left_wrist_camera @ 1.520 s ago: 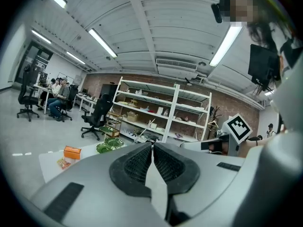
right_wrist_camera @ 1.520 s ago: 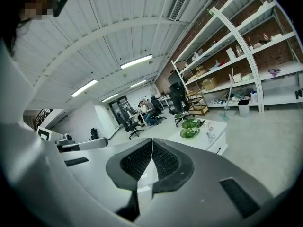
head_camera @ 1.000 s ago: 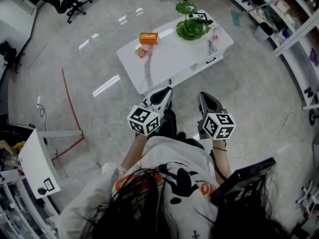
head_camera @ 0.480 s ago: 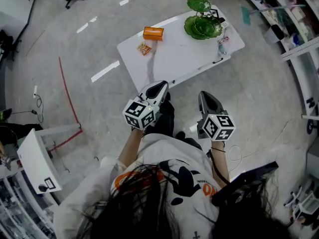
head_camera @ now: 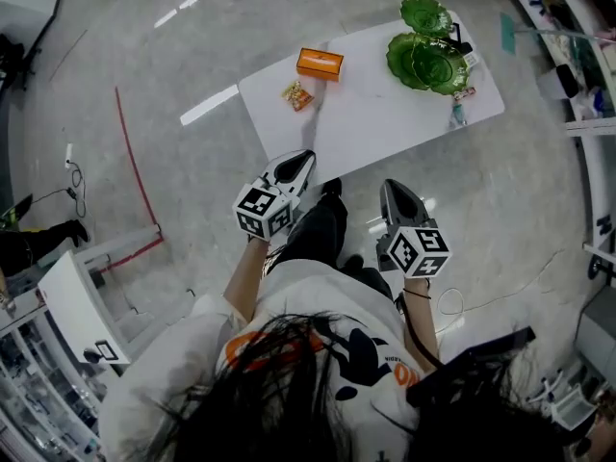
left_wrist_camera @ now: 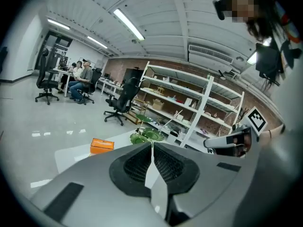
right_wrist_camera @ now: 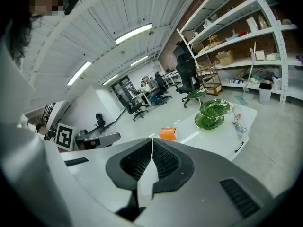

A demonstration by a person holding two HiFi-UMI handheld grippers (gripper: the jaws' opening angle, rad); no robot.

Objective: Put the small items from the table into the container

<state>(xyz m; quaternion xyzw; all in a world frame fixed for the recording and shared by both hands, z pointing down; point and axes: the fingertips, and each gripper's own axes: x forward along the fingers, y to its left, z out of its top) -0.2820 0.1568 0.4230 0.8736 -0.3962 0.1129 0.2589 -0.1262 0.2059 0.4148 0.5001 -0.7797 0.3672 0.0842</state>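
Seen from above in the head view, the white table [head_camera: 385, 128] bears an orange box [head_camera: 320, 64], a small packet [head_camera: 297, 94] and two green leaf-shaped dishes [head_camera: 428, 58]. Only the gripper views disclose seated people [left_wrist_camera: 80, 77]. The jaws of the left gripper [left_wrist_camera: 152, 144] and the right gripper [right_wrist_camera: 152, 141] are pressed together on nothing, short of the table.

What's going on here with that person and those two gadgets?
A person holds a two-jaw tool in each hand: the left gripper and right gripper are both shut and empty. They point toward the white table, where an orange box, a small packet and green leaf-shaped dishes sit untouched.
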